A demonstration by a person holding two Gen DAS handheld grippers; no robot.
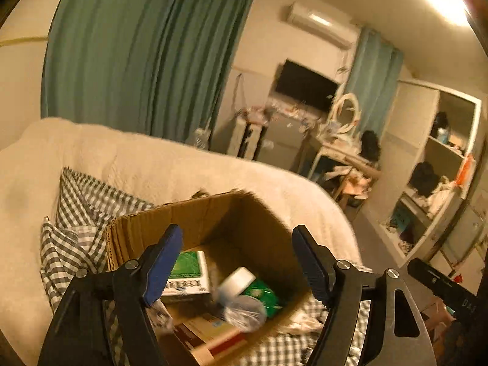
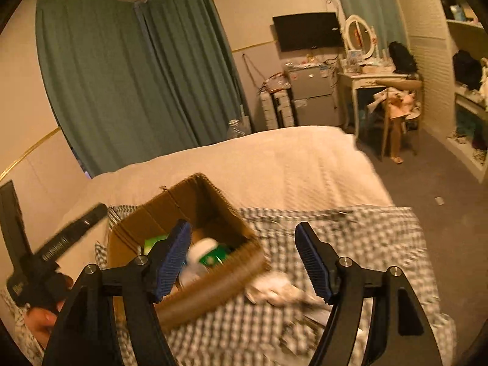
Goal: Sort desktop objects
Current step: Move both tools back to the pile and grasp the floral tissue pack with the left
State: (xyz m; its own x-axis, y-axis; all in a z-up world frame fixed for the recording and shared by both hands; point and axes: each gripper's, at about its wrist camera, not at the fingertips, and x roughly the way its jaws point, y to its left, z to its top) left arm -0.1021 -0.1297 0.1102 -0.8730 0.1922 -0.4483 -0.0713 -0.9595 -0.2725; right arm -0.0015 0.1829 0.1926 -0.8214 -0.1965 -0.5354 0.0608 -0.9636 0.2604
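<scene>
Cardboard box (image 1: 213,222), lower centre, on checked cloth (image 1: 79,213) over bed (image 2: 289,158), holding green-labelled packets and bottle (image 1: 238,280); left gripper (image 1: 236,262) and right gripper (image 2: 244,262) both spread wide, empty.

White lettering seen on the black gripper body (image 2: 56,245), too blurred to be read, print on the green-and-white box (image 1: 187,273) likewise illegible

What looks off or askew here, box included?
The cardboard box sits on a checkered cloth on the bed, not a desk, and looks tilted. Crumpled white stuff lies loose beside it. Both grippers are open and empty.
</scene>
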